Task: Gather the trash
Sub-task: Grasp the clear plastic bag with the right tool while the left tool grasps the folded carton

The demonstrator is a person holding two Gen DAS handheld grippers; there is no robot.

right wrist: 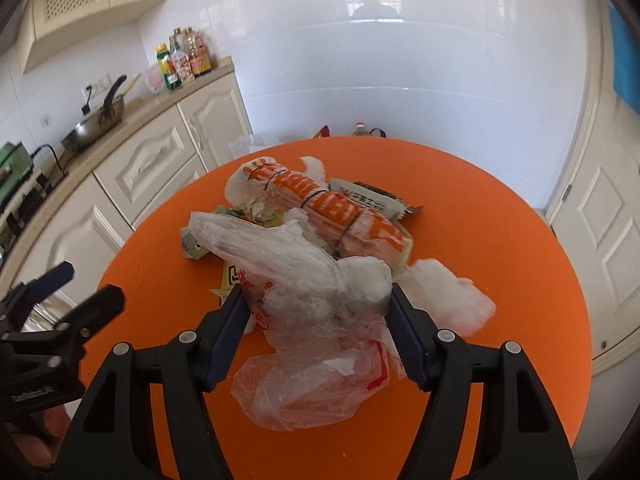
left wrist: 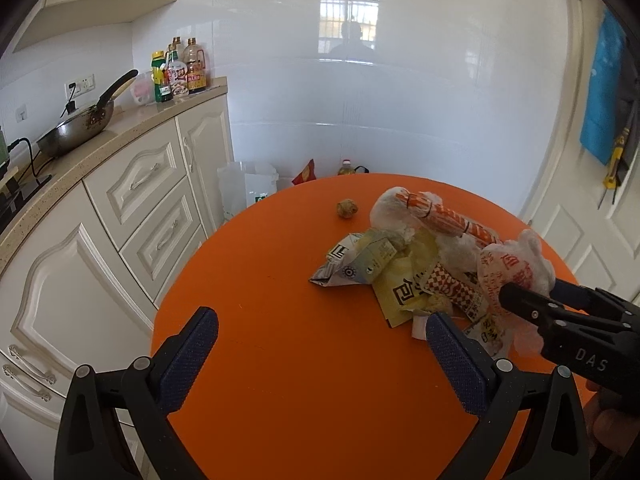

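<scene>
A pile of trash lies on the round orange table: a crumpled clear plastic bag with red print, an orange-and-white wrapped bundle, flattened cartons and yellow wrappers. A small brown crumpled ball lies apart, farther back. My right gripper has its jaws around the plastic bag, touching it on both sides; it also shows in the left wrist view. My left gripper is open and empty over bare table, left of the pile; it also shows in the right wrist view.
Cream kitchen cabinets with a counter, a wok and sauce bottles stand to the left. A white plastic bag, a red packet and a bottle sit on the floor behind the table. A white door is at right.
</scene>
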